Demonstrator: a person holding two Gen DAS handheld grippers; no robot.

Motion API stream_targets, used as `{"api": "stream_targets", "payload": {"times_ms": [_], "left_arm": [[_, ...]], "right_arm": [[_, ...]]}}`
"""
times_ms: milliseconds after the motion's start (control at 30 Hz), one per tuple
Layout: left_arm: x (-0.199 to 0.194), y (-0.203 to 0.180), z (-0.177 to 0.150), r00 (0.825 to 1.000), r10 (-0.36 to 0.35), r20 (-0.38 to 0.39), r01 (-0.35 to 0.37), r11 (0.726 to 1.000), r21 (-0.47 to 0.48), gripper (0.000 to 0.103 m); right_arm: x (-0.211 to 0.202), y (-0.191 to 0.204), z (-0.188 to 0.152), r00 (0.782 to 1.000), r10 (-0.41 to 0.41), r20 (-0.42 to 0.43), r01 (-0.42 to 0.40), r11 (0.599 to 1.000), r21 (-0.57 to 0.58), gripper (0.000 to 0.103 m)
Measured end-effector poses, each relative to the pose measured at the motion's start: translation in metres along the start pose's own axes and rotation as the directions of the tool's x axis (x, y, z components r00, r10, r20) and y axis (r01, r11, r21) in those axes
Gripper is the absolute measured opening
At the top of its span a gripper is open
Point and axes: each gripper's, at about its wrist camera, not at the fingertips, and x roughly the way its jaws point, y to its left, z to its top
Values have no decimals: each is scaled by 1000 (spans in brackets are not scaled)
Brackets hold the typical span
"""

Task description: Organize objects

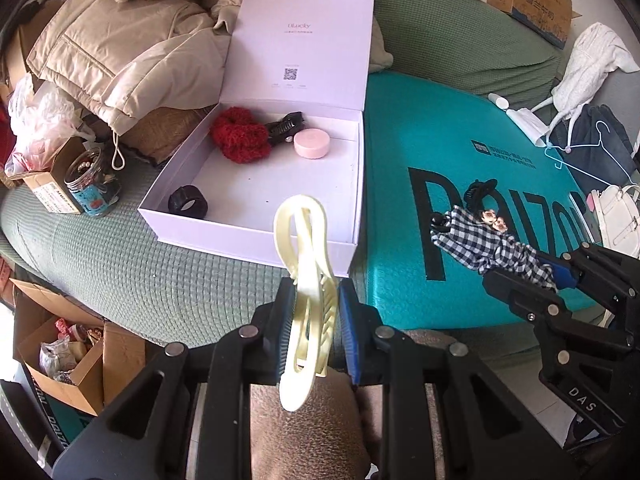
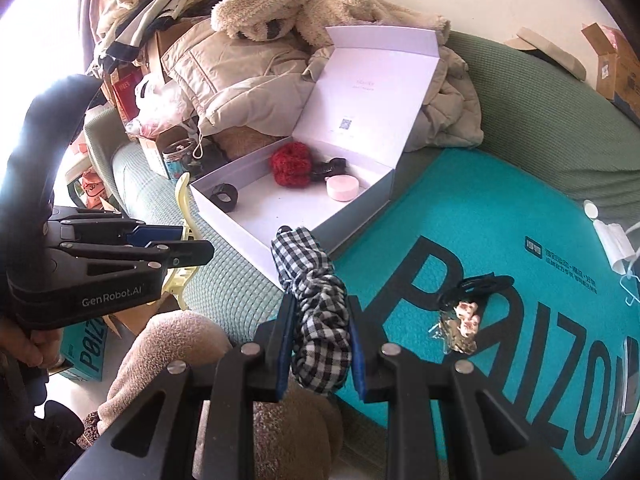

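My left gripper is shut on a cream hair claw clip, held just short of the near wall of the open white box. My right gripper is shut on a black-and-white checked scrunchie, near the box's front corner. Inside the box lie a red scrunchie, a black claw clip, a pink round case and a black ring-shaped band. On the teal box lie black hair ties with small charms.
Beige jackets and plush are piled behind the white box. A glass jar and a small carton stand to its left on the green sofa cover. Cardboard boxes stand on the floor at left. A white bag and hangers lie right.
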Motion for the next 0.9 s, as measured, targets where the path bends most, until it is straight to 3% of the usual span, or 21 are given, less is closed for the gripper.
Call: {"api": "stream_targets", "payload": {"times_ms": [467,900], "left_arm": [[13,41,7,999,35,-19,-36,997,-68,21],[59,66,34,998,25,-53,-29,997,-72,21]], "right_arm": [[33,26,27,998,60,-25,-62,996,-71,23],[77,22,50,996,66,-58,-70,996,-64,23]]}}
